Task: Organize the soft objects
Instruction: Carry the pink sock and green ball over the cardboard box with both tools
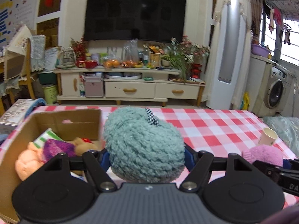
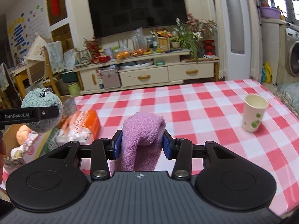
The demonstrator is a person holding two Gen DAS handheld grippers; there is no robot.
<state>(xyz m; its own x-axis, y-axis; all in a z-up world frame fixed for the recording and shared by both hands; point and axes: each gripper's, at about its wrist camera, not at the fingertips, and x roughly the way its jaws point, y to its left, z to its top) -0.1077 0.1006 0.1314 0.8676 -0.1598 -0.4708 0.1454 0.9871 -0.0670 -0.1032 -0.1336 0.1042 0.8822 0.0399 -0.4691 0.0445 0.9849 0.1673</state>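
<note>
Over the checked bench (image 2: 205, 112) we've got both hands full right now. Our left hand-held gripper (image 1: 146, 155) is clamped on a fluffy teal plush (image 1: 143, 145), jaws spread fairly wide with the blue pads pressed into its sides. It's a rounded lump, so no real long axis, but its checkered ribbon loop (image 1: 152, 118) sits on the far upper side, pointing away from us toward the TV. From the right wrist view we see the same plush (image 2: 42, 110) held up in the air, above the near edge of the box.

Our right hand-held gripper (image 2: 142, 144) is closed about halfway on a pink sock (image 2: 143, 136). It's folded over between the pads: the bend sits on top, pointing forward, and the long part hangs straight down, so its long axis is roughly vertical. It hangs off the cloth, not resting on it.

Left of us sits the open cardboard box (image 1: 78, 123), already holding a peach plush (image 1: 26, 160), a purple knit thing (image 1: 56, 147) and a few other soft bits we can't make out. An orange-and-white packet (image 2: 82, 127) lies just beside the box, between it and the sock. A paper cup (image 2: 254, 115) stands upright, well off to the right. The box's near wall is right next to the teal plush, and the right gripper's arm shows at the left view's right edge.
</note>
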